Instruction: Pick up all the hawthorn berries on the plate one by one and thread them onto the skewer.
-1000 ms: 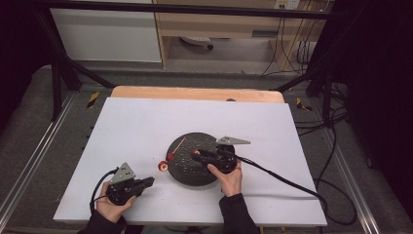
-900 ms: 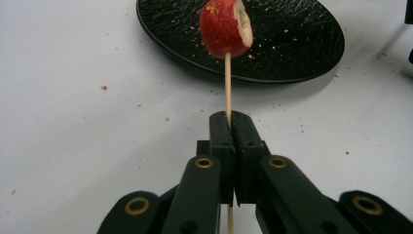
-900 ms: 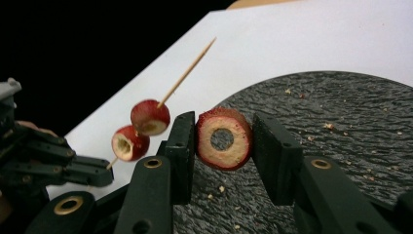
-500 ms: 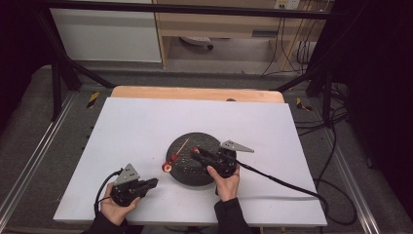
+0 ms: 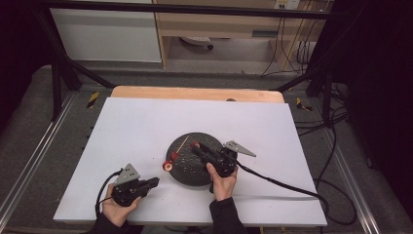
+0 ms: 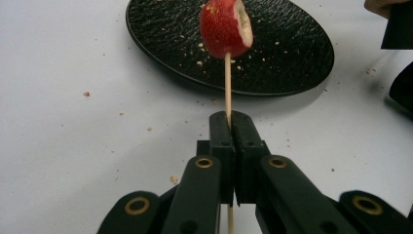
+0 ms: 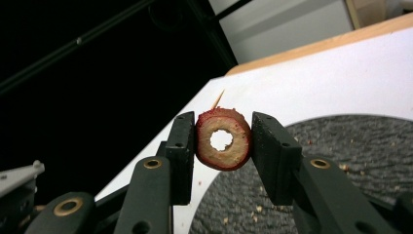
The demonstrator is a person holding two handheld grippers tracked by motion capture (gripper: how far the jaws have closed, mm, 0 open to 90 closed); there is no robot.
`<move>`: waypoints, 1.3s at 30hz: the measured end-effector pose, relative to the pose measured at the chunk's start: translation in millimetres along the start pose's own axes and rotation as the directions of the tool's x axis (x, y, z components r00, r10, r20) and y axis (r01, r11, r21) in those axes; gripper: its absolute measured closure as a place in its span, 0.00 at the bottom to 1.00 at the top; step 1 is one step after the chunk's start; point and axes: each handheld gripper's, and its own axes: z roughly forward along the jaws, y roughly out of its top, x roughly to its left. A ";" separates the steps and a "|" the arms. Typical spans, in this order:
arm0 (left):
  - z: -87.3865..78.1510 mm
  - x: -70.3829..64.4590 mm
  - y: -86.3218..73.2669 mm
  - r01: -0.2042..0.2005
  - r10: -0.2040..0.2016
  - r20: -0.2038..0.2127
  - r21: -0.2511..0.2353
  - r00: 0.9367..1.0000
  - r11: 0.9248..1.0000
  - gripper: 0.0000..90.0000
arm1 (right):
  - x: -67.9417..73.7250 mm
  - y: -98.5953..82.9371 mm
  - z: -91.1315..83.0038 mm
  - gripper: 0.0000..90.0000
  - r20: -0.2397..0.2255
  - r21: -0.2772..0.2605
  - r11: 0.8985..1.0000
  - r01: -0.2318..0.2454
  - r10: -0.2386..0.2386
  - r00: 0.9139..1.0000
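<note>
Left tongs (image 6: 229, 127) clamp a skewer (image 6: 227, 83) (1 red slice (image 6: 225, 28) aloft); right tongs (image 7: 223, 141) pinch a cored ring (image 7: 223, 139).

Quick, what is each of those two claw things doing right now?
Left gripper: closed on a wooden skewer with a red slice on top.
Right gripper: closed on a red ring slice.

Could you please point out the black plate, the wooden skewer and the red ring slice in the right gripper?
black plate (image 6: 292, 53), left gripper view, bare textured surface.
wooden skewer (image 6: 227, 83), left gripper view, mid shaft.
red ring slice (image 7: 238, 146), right gripper view, cut face.
</note>
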 end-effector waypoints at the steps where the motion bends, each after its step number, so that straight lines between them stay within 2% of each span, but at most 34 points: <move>1: 0.2 -0.6 0.2 0.001 -0.001 0.000 -0.003 1.000 1.000 0.98 | -0.3 1.0 0.2 0.69 -0.004 -0.010 1.000 0.000 0.000 1.000; 9: 0.3 -4.1 2.4 0.010 -0.010 -0.002 -0.025 1.000 1.000 0.98 | -1.9 10.0 1.2 0.69 -0.008 -0.072 0.997 -0.026 0.026 1.000; 14: 1.3 -5.0 4.8 0.014 -0.014 -0.007 -0.037 1.000 0.999 0.98 | -4.1 15.6 3.0 0.70 -0.009 -0.120 0.992 -0.046 0.045 0.999; 20: 3.7 -8.8 8.1 0.009 -0.009 -0.001 -0.047 1.000 0.999 0.98 | -7.2 22.4 5.7 0.70 -0.017 -0.180 0.980 -0.081 0.079 0.997; 27: 7.4 -15.7 14.1 -0.002 0.003 0.007 -0.054 1.000 0.999 0.98 | -9.8 26.9 6.8 0.70 -0.037 -0.228 0.968 -0.103 0.097 0.995; 39: 14.8 -26.1 21.6 -0.007 0.009 0.028 -0.072 1.000 0.997 0.98 | -11.2 32.3 6.5 0.70 -0.068 -0.282 0.949 -0.143 0.129 0.989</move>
